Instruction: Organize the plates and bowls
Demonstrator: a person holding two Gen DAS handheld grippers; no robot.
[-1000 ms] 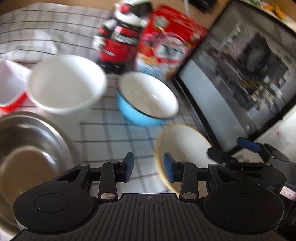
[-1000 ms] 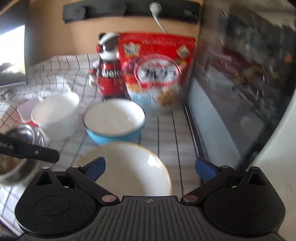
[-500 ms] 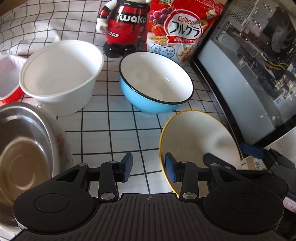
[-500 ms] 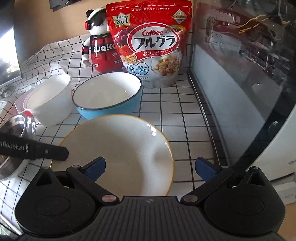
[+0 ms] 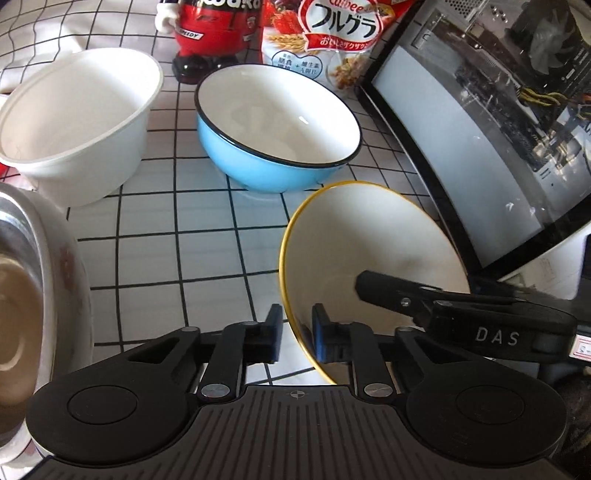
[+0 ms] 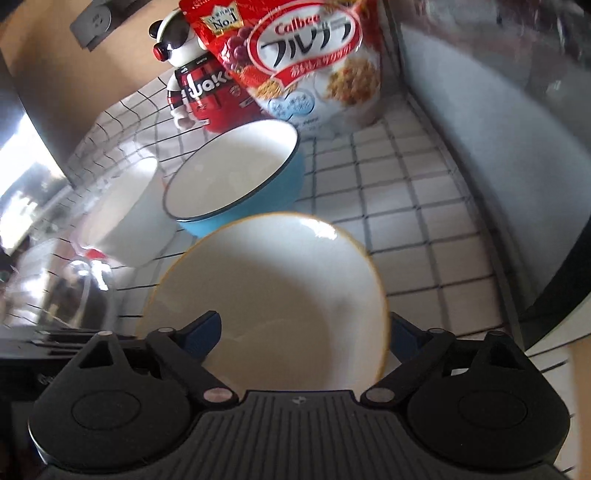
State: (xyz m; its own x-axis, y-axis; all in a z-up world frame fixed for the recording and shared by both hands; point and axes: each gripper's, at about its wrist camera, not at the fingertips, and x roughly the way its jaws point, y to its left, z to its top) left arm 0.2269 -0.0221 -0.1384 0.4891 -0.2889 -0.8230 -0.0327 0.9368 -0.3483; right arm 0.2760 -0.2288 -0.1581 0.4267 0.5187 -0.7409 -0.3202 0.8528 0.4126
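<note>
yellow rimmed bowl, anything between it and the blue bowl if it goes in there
Nothing visible. The yellow rimmed bowl sits tilted in the right gripper, just in front of the blue bowl, whose inside looks empty. The left gripper straddles the yellow rim but is on the near side, not in the path.

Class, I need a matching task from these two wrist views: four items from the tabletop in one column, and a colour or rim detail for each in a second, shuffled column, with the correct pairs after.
Column A
1. tilted bowl at the left gripper
2. bowl in front of the cereal bag
3. plastic bowl at far left
4. figurine

Column B
a. red and white body
b. white all over
c. yellow rim
d. blue outside, black rim

Pairs: 1-c, 2-d, 3-b, 4-a
</note>
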